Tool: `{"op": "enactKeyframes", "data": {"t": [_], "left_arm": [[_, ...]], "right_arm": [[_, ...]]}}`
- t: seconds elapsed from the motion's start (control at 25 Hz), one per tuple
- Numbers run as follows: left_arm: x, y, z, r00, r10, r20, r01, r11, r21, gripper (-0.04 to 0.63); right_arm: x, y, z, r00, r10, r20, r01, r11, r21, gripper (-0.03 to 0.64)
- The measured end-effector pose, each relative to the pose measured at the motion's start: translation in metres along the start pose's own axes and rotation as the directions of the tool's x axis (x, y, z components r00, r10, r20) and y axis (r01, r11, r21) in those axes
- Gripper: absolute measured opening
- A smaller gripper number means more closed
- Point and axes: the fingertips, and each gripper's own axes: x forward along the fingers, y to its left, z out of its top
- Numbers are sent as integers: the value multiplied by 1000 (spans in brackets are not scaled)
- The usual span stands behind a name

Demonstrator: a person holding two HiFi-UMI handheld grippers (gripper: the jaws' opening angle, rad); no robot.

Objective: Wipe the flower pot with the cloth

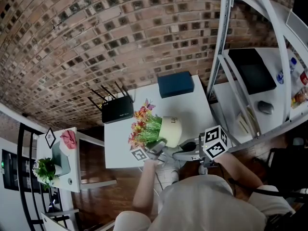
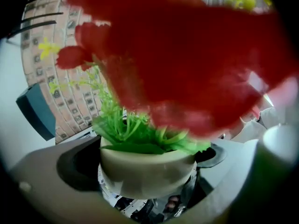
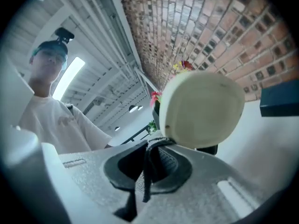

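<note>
The right tool (image 3: 148, 164) is closed on the cloth (image 3: 140, 183), a dark woven strip that is pinched between its two jaws and stands out a little in front of them. Just ahead of this tool is the round cream bottom of the flower pot (image 3: 202, 107). The top of the cloth reaches it, though I cannot say for sure that they touch. I judge that the cloth is gripped short like this so that the jaws can press it firmly on the pot. The left tool (image 1: 157, 148) is shut on the same pot from the other end. In the left gripper view the rim sits between its jaws, one jaw on each side. The green leaves (image 2: 126, 129) rise directly beyond the rim, and the red flowers (image 2: 187, 55) are so close to the camera that they are only a blur. In the head view the pot lies tilted on its side between the two tools, over the near edge of the white desk (image 1: 120, 146). Whether it rests on the desk I cannot tell. Probably it is held this way so that its bottom and wall turn toward the right tool for wiping, which seems to be at the bottom part now. Farther beyond the tools, a black router (image 1: 117, 111) and a blue box (image 1: 175, 84) stand on the desk, well apart from the pot, and behind them is the brick wall (image 1: 96, 32).
</note>
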Motion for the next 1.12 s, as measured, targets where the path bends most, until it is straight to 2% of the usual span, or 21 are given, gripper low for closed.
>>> {"op": "enactKeyframes", "data": {"t": [0.12,0.24,0.4,0.48,0.6,0.72,0.84,1.0,1.12], "left_arm": [[-7,4,-4,1000,15,-22,-15,1000,-7,630],[-9,-1,-11,999,-16,-44,14,999,-33,630],[-7,-9,-25,994,-47,-95,43,998,-40,630],[-5,-16,-28,992,-75,-97,71,996,-52,630],[0,-29,-22,992,-118,-41,115,991,-67,630],[7,-37,-6,988,-140,59,144,988,-61,630],[10,-35,9,982,-135,129,142,989,-50,630],[5,-25,23,981,-88,173,96,995,-36,630],[0,-18,32,978,-60,200,67,997,-27,630]], "right_arm": [[-12,11,21,999,-39,21,40,996,-77,1],[-33,7,49,992,-89,84,99,987,-125,2],[-69,-22,81,961,-182,206,200,977,-68,2],[-82,-40,86,945,-232,232,245,969,-32,2],[-96,-78,75,914,-327,239,328,944,37,2],[-98,-109,50,890,-394,228,380,919,104,2],[-74,-102,30,914,-362,183,351,932,90,2],[-37,-63,19,959,-259,115,260,966,3,2],[-24,-29,21,979,-181,92,188,980,-68,2]]}}
